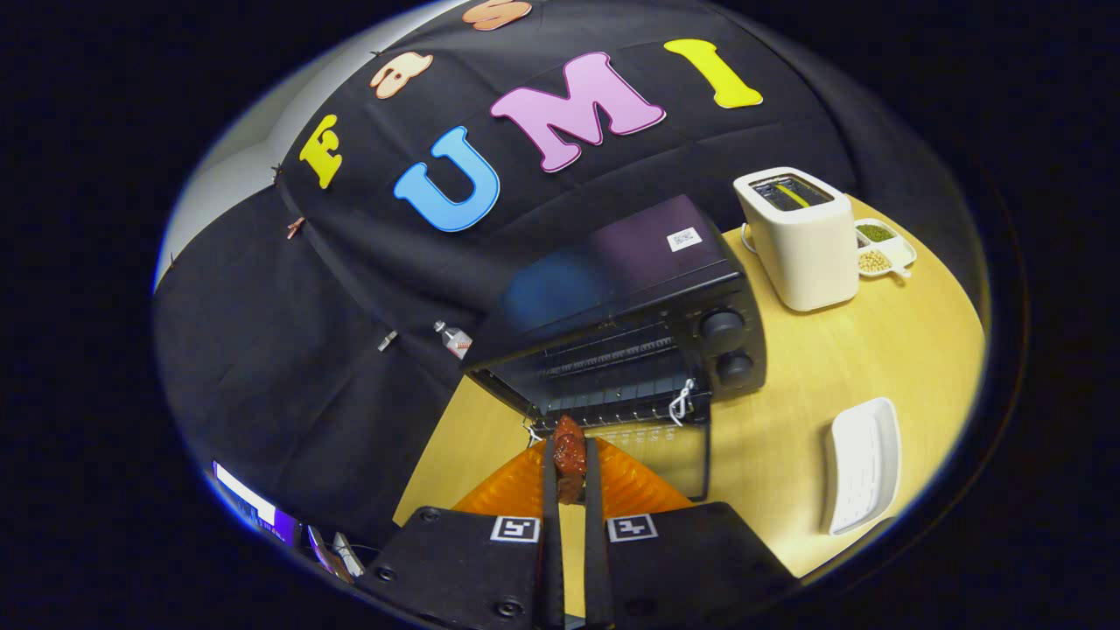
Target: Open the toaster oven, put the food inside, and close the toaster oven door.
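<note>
A black toaster oven stands on the wooden table with its glass door folded down flat toward me, so the wire rack inside shows. My gripper is shut on a reddish-brown piece of food, held between the orange fingers just in front of the oven's opening, above the lowered door. Two round knobs sit on the oven's right side.
A white pop-up toaster stands beyond the oven on the right, beside a small white dish of beans. A white rectangular tray lies on the table to the right of my fingers. A small bottle stands left of the oven.
</note>
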Tool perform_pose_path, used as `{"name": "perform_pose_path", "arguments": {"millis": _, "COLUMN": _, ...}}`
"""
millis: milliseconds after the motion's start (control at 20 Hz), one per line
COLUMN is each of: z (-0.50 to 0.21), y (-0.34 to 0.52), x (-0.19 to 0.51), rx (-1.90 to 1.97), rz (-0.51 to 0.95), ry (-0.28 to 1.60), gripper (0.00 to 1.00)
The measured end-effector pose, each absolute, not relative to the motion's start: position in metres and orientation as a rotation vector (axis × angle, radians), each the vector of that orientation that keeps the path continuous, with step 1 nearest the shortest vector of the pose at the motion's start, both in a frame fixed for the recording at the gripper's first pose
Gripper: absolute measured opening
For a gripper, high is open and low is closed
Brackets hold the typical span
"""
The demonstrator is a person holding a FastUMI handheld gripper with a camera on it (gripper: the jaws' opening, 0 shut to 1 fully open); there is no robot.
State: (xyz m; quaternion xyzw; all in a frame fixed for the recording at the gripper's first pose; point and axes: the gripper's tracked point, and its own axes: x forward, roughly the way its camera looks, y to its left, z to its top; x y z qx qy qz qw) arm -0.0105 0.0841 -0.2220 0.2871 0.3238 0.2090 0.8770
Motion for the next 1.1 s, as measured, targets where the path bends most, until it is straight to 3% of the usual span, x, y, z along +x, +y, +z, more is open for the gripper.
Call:
{"name": "perform_pose_path", "arguments": {"millis": 350, "z": -0.262, "y": 0.136, "x": 0.050, "rx": 0.737, "rz": 0.347, "ry": 0.668, "gripper": 0.13}}
{"name": "perform_pose_path", "arguments": {"millis": 850, "z": -0.300, "y": 0.118, "x": 0.104, "rx": 0.745, "rz": 0.200, "ry": 0.625, "gripper": 0.14}}
{"name": "perform_pose_path", "arguments": {"millis": 1100, "z": -0.325, "y": 0.098, "x": 0.095, "rx": 0.506, "rz": 0.143, "ry": 0.680, "gripper": 0.33}}
